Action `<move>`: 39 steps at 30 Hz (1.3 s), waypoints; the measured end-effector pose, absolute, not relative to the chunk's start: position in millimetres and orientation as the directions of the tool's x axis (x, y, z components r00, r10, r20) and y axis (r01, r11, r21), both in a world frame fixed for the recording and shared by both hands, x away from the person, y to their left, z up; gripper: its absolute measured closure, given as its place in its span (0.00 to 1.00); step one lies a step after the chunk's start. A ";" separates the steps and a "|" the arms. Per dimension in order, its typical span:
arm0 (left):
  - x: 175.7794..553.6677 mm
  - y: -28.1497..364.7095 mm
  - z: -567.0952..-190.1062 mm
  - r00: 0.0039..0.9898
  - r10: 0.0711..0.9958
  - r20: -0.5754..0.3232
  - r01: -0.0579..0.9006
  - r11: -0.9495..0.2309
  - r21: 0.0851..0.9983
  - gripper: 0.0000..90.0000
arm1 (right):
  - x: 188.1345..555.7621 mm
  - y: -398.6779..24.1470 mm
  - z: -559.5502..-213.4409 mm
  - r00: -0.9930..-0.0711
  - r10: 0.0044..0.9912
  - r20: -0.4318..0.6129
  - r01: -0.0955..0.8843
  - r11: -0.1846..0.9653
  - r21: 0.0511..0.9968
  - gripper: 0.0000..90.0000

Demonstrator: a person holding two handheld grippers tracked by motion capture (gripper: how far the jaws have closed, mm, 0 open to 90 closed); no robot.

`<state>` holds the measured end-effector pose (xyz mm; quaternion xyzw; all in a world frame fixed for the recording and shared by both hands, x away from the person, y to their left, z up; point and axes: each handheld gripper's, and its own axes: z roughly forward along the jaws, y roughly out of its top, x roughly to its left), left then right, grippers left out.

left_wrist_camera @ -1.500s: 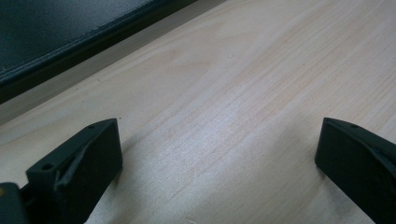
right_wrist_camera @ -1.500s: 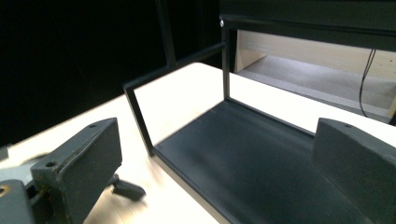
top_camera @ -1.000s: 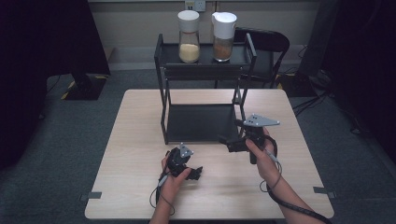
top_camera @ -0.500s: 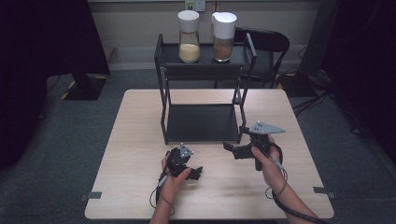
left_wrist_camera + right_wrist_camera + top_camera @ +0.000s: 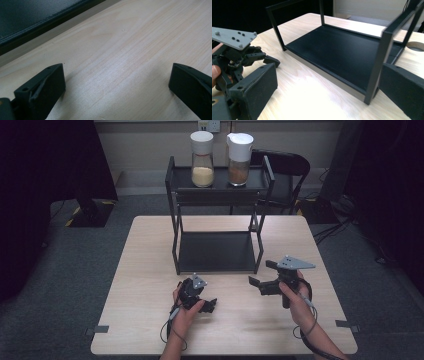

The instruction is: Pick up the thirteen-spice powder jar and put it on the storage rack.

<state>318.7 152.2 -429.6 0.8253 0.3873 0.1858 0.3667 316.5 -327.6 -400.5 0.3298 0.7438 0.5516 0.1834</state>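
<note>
A black two-tier rack (image 5: 217, 251) stands at the middle of the wooden table (image 5: 150, 270). On its top shelf are two white-lidded jars, one with pale grains (image 5: 202, 162) and one with brown contents (image 5: 239, 162). My left gripper (image 5: 200, 299) rests low on the table just in front of the rack, jaws open over bare wood (image 5: 116, 82). My right gripper (image 5: 260, 274) is held above the table by the rack's front right post (image 5: 377, 65), open and empty (image 5: 327, 85), facing the bottom shelf (image 5: 337, 50). It also sees the left gripper (image 5: 263, 58).
A dark chair (image 5: 285, 167) stands behind the table at the right. Cables (image 5: 170, 330) trail from both grippers toward the table's near edge. Dark floor surrounds the table.
My right gripper has drawn back from the rack's front, moving right and nearer the person. The left gripper has stayed put.
</note>
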 end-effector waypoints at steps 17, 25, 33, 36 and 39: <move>318.7 152.1 -429.6 0.631 0.776 0.023 0.503 -0.431 0.749 0.00 | 303.9 -353.8 -418.7 -0.683 0.723 0.108 0.324 0.167 0.931 0.01; 318.7 152.1 -429.6 0.631 0.776 0.023 0.503 -0.431 0.749 0.00 | 299.0 -364.5 -426.8 -0.673 0.730 0.119 0.339 0.161 0.927 0.01; 318.7 152.1 -429.5 0.631 0.775 0.024 0.502 -0.432 0.749 0.00 | 292.4 -373.4 -433.6 -0.660 0.742 0.116 0.350 0.168 0.921 0.01; 318.7 152.1 -429.6 0.631 0.775 0.024 0.503 -0.432 0.749 0.00 | 290.3 -376.8 -436.3 -0.654 0.747 0.117 0.358 0.170 0.918 0.01; 318.7 152.1 -429.6 0.631 0.776 0.022 0.503 -0.431 0.749 0.00 | 289.0 -379.9 -438.9 -0.652 0.749 0.118 0.365 0.173 0.915 0.01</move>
